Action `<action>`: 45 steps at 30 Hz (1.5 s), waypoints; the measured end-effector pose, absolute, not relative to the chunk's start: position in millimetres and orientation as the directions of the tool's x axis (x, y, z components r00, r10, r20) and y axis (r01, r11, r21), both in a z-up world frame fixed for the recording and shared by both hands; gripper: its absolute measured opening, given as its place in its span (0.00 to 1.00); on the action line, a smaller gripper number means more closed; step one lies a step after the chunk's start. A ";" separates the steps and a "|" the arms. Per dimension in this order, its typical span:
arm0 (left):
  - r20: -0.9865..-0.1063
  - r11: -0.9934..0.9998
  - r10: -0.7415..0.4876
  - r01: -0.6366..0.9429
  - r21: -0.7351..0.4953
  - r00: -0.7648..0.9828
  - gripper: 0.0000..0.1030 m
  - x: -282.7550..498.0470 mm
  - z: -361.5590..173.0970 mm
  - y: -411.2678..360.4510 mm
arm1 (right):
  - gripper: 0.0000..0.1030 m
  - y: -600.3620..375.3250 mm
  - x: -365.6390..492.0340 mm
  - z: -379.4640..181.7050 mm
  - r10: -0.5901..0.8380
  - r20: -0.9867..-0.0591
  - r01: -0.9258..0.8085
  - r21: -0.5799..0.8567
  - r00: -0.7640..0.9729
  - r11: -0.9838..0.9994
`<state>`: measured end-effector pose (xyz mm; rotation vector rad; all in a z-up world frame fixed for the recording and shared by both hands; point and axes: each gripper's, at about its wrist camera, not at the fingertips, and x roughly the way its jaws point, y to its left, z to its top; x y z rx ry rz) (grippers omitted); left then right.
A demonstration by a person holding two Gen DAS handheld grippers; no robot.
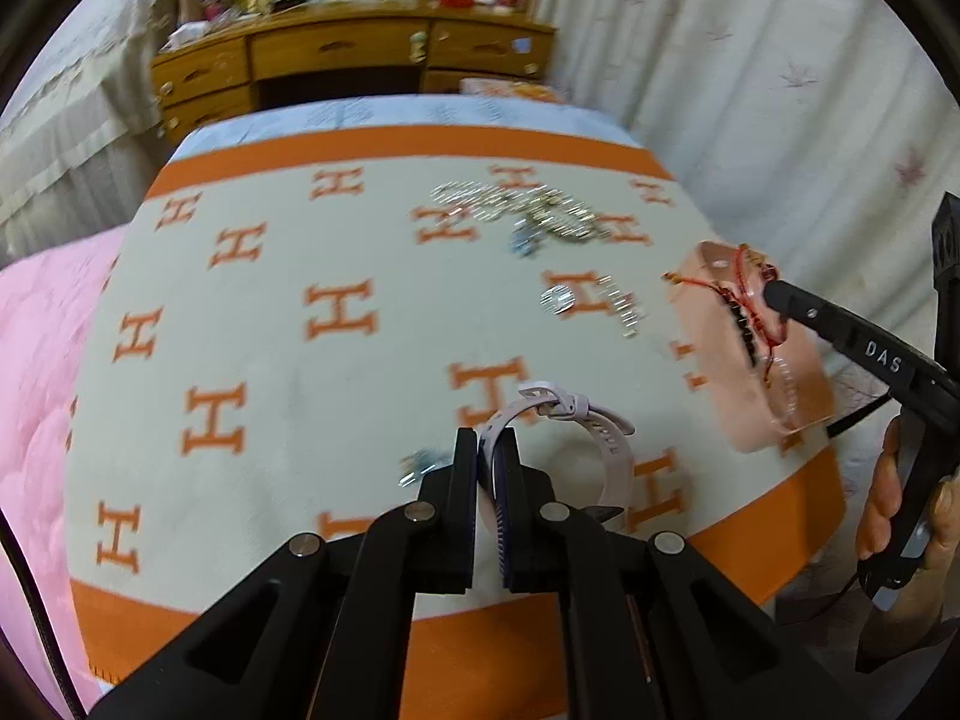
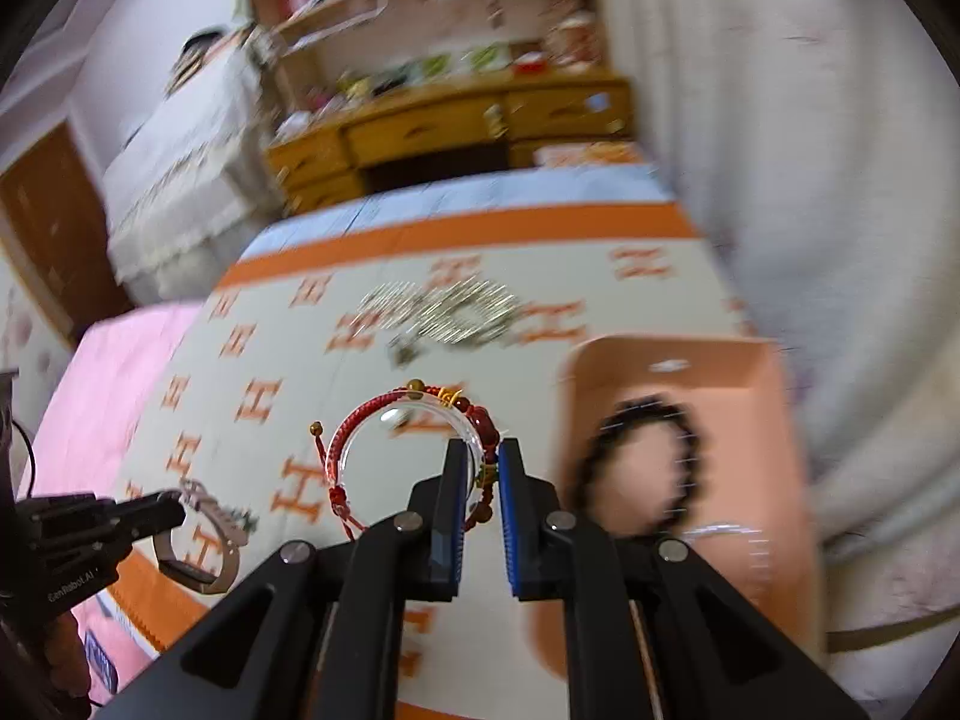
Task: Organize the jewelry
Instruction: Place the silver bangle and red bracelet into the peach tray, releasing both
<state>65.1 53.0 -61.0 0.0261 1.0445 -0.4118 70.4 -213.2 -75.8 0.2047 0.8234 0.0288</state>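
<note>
Left gripper [image 1: 487, 450] clamped on watch [image 1: 576, 438]; right gripper [image 2: 483, 462] pinching red bracelet [image 2: 408, 438], possibly a clear bangle too. Thin grip, could slip before tray [image 2: 774, 420].

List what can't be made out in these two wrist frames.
- Jewelry pile: motion blur in both views; pieces not separable.
- Watch face: left wrist view, hidden between the left hand-held gripper fingers.
- Tray near end: right wrist view, covered by the right hand-held gripper.

A tangled pile of silver chains [image 1: 510, 210] lies on the H-patterned orange-bordered blanket [image 1: 270, 330]; the peach open box [image 1: 750, 360] sits to its right, a black beaded bracelet [image 2: 645, 462] inside.
</note>
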 end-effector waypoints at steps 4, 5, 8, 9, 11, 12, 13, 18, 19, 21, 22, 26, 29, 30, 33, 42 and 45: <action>-0.821 0.891 -0.370 0.415 -0.181 0.435 0.03 70.2 -44.3 18.1 | 0.10 -250.6 54.4 -63.6 0.010 -0.701 0.155 0.172 0.713 0.973; -0.814 0.879 -0.387 0.439 -0.184 0.434 0.03 72.5 -39.4 4.9 | 0.10 -258.7 51.1 -64.4 -0.008 -0.703 0.176 0.166 0.711 0.970; -0.798 0.851 -0.424 0.489 -0.190 0.428 0.03 76.8 -30.7 -26.1 | 0.10 -277.2 45.7 -73.8 -0.030 -0.724 0.217 0.166 0.689 0.962; -0.793 0.841 -0.436 0.507 -0.190 0.426 0.03 78.9 -28.7 -38.2 | 0.10 -281.8 44.5 -79.7 -0.030 -0.737 0.226 0.168 0.675 0.960; -0.789 0.828 -0.446 0.529 -0.186 0.423 0.03 83.3 -27.6 -57.6 | 0.10 -287.3 42.7 -91.8 -0.019 -0.760 0.230 0.172 0.649 0.958; -0.788 0.822 -0.452 0.539 -0.185 0.418 0.03 86.0 -28.8 -68.6 | 0.10 -287.5 41.4 -96.4 -0.014 -0.768 0.229 0.173 0.641 0.958; -0.788 0.815 -0.458 0.548 -0.187 0.411 0.03 88.4 -30.5 -78.6 | 0.10 -287.8 41.8 -101.8 -0.008 -0.777 0.226 0.173 0.629 0.959; -0.808 0.794 -0.465 0.574 -0.200 0.361 0.03 100.5 -50.3 -126.5 | 0.11 -290.5 41.4 -122.9 0.048 -0.818 0.203 0.198 0.573 0.959; -0.813 0.792 -0.463 0.576 -0.200 0.354 0.03 102.9 -54.7 -133.9 | 0.11 -290.5 39.4 -124.3 0.059 -0.821 0.198 0.206 0.567 0.958; -0.820 0.791 -0.457 0.578 -0.198 0.345 0.03 108.8 -63.0 -149.4 | 0.11 -292.7 36.1 -125.5 0.089 -0.820 0.184 0.231 0.565 0.955; -0.822 0.793 -0.454 0.578 -0.196 0.344 0.03 111.1 -66.0 -154.3 | 0.11 -293.6 33.7 -124.7 0.093 -0.817 0.180 0.235 0.569 0.955; -0.833 0.793 -0.439 0.582 -0.182 0.338 0.04 121.5 -79.5 -175.7 | 0.11 -296.1 23.4 -121.6 0.092 -0.804 0.172 0.235 0.587 0.956; -0.839 0.794 -0.436 0.579 -0.188 0.325 0.06 128.6 -90.2 -187.5 | 0.11 -298.0 19.9 -120.0 0.098 -0.798 0.169 0.243 0.594 0.955; -0.842 0.796 -0.432 0.576 -0.187 0.322 0.14 129.5 -92.8 -189.9 | 0.11 -298.4 19.2 -119.4 0.098 -0.797 0.168 0.243 0.597 0.955; -0.841 0.807 -0.420 0.564 -0.175 0.341 0.51 126.3 -93.4 -192.2 | 0.11 -299.5 13.4 -115.8 0.094 -0.787 0.162 0.240 0.610 0.957; -0.712 0.849 -0.432 0.517 -0.113 0.554 0.76 91.9 -38.5 -141.9 | 0.11 -293.5 15.4 -108.0 0.128 -0.772 0.133 0.266 0.623 0.955; -0.678 0.872 -0.415 0.477 -0.108 0.606 0.78 81.1 -25.7 -113.8 | 0.11 -286.5 18.0 -105.5 0.141 -0.771 0.122 0.272 0.621 0.955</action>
